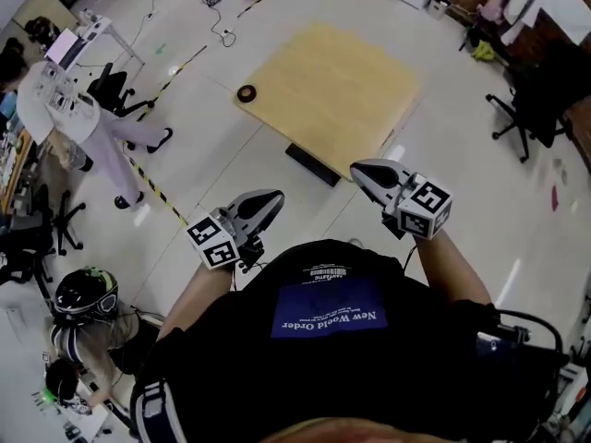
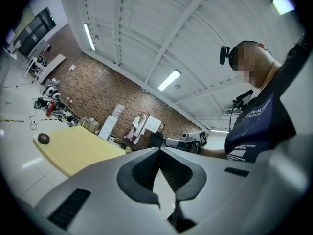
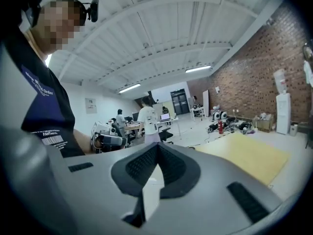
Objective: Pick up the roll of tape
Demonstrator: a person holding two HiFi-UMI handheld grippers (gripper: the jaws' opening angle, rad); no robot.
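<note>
- Lying on the table [image 1: 342,90], at its left corner, the roll of tape [image 1: 246,92] sits well ahead.
- Left gripper [image 1: 274,196], the nearer, and right gripper [image 1: 356,168] are both clenched, empty.

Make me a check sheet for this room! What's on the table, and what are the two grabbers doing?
Surface: wooden table, bare apart from the tape.
Job's things: tape roll lies flat near the table's left corner, untouched.
Clutter: nothing seen on the table.
Grippers: left gripper and right gripper are both shut, empty, short of the table.
Cables: cord on the floor beyond the table.
Surroundings: striped floor line, chair at right, person at left.
</note>
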